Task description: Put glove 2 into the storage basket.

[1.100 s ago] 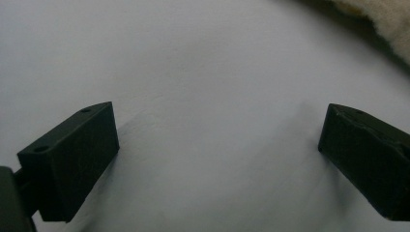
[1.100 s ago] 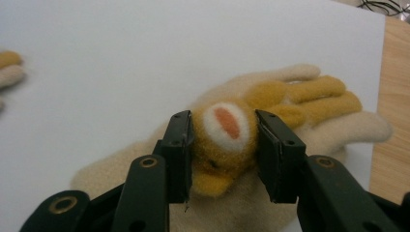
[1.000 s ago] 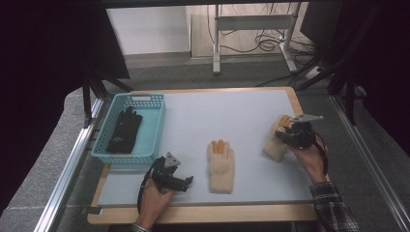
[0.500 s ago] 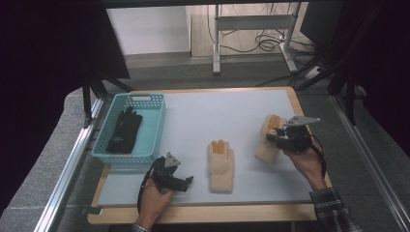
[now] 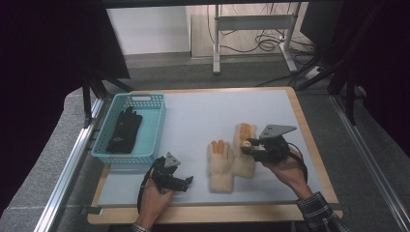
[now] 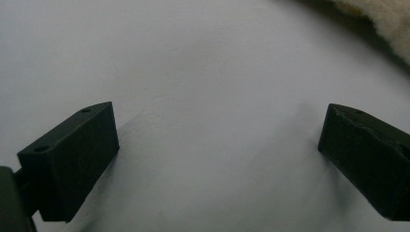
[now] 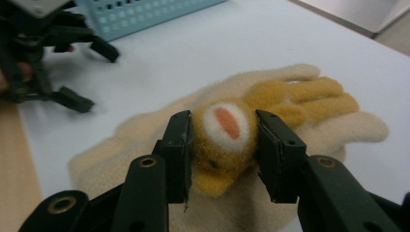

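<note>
Jaws of the right gripper (image 5: 249, 144) are clamped on a bunched part of one cream glove (image 7: 227, 145), held against the second cream glove (image 5: 221, 162) mid-mat. Left gripper (image 5: 186, 181) is parked wide open, nothing between, near the mat's front edge. Bare mat (image 5: 203, 116) is left between the gloves and the blue basket (image 5: 152, 130).

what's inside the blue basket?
A black glove lies flat in the blue basket. The basket floor beneath the glove is covered, so anything under it stays hidden.
</note>
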